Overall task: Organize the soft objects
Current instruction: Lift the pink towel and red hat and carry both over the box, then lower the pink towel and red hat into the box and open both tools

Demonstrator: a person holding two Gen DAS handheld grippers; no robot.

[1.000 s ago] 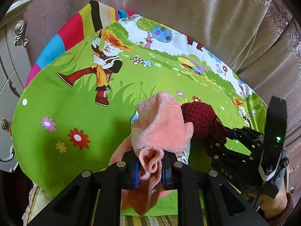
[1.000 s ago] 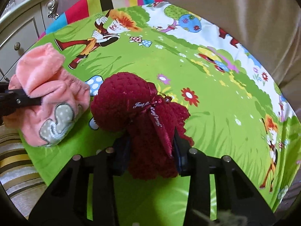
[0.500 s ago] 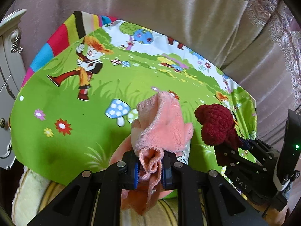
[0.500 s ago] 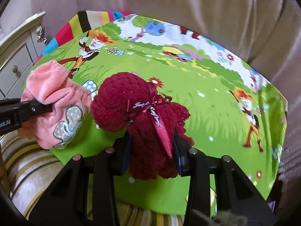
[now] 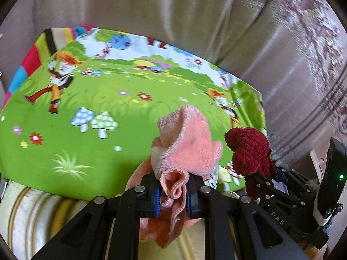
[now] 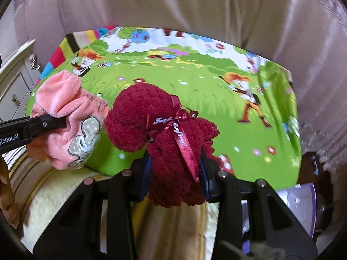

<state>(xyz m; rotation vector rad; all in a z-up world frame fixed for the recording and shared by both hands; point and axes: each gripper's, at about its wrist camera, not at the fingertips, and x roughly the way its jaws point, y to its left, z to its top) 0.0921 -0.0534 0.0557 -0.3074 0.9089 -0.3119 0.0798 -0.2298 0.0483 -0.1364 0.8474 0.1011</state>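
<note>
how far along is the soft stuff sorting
Both items are picked up: the left gripper is shut on the pink towel, the right gripper on the red plush. Both hang over the near edge of the green mat. Neither is set down, and no destination shows, so placing is left.

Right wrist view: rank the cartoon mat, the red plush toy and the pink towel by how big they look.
1. cartoon mat, clearly largest.
2. red plush toy.
3. pink towel, smaller-looking, but the toy sits nearer the camera, so that order is unsure.
</note>
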